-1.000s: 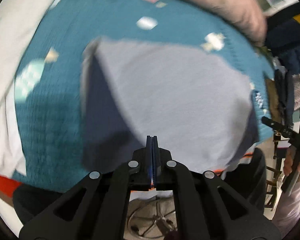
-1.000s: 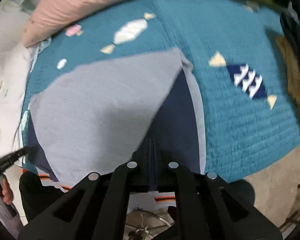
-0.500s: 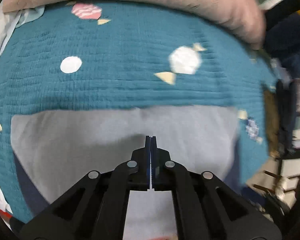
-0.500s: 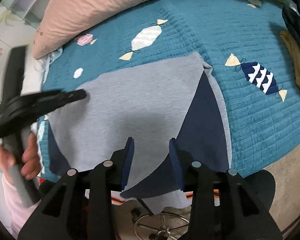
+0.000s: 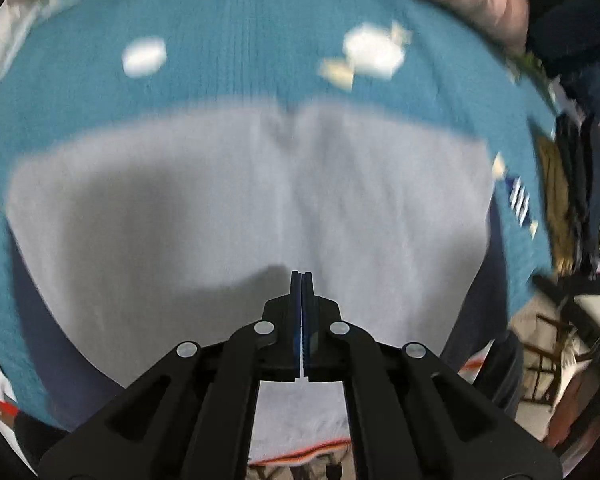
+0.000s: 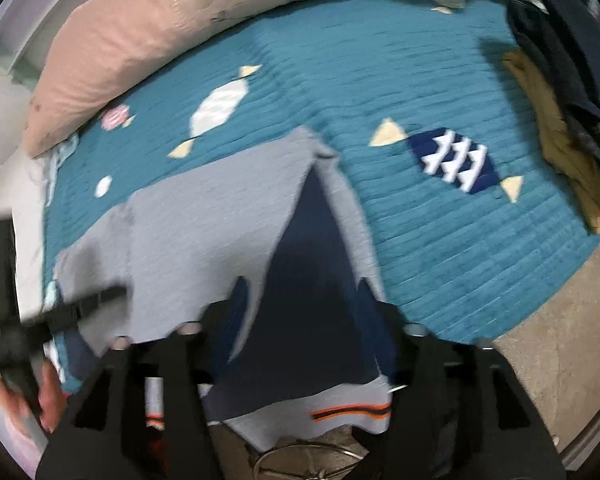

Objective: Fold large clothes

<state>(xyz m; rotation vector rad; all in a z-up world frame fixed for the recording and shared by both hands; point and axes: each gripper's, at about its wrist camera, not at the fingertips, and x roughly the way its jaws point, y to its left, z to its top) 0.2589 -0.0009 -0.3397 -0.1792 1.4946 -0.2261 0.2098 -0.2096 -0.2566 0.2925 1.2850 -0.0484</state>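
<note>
Grey sweatshirt (image 5: 260, 208) lies flat at near edge of bed (image 6: 440, 80), hem overhanging. My left claw (image 5: 301, 280) pressed together, empty, above it. My right claw (image 6: 300, 292) spread apart over navy sleeve (image 6: 312, 280). Fabric soft, limp, light; I'd pinch hem corners.

Landmark: the grey garment (image 6: 204, 240), spread flat on the teal quilt (image 6: 440, 216).
Beyond garment: open quilt up to the pink pillow (image 6: 172, 28), which walls off the far edge.
Right of garment: bare quilt, then a pile of dark and tan clothes (image 6: 556, 120) blocking that side.
Left of garment: the left tool (image 6: 80, 304) reaches over its corner.
Near edge: garment hem hangs over the bed; bare floor (image 6: 548, 352) below right.
</note>
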